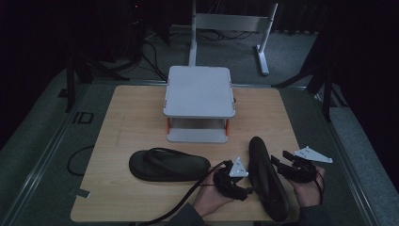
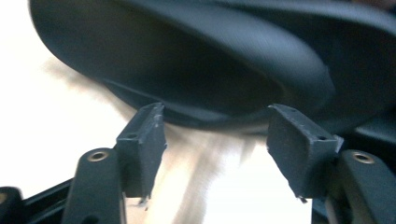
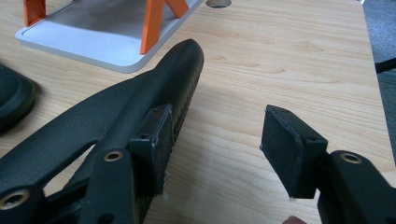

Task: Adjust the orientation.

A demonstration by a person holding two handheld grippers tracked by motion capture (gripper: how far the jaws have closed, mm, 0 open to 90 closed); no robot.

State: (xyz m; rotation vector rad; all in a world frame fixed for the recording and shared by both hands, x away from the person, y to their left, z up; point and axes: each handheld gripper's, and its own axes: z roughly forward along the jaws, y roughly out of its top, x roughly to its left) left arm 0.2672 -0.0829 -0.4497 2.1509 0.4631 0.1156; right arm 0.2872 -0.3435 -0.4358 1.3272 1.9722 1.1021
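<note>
Two black flip-flop sandals lie on the wooden table (image 1: 131, 122). One sandal (image 1: 169, 165) rests flat at the front left. The other sandal (image 1: 266, 174) (image 2: 196, 60) (image 3: 140, 98) lies lengthwise at the front right, tipped up on its edge between my two grippers. My left gripper (image 1: 242, 188) (image 2: 217, 126) is open just left of it; its pads stop short of the sandal, with bare table between them. My right gripper (image 1: 281, 157) (image 3: 217, 126) is open on the sandal's right side. Its left jaw lies along the sole and the gap holds nothing.
A grey two-level stand (image 1: 200, 92) with orange legs (image 3: 152, 23) sits at the table's middle back. The flat sandal's edge (image 3: 14, 95) appears at the left of the right gripper view. A black cable (image 1: 188, 197) trails over the front edge. Dark floor surrounds the table.
</note>
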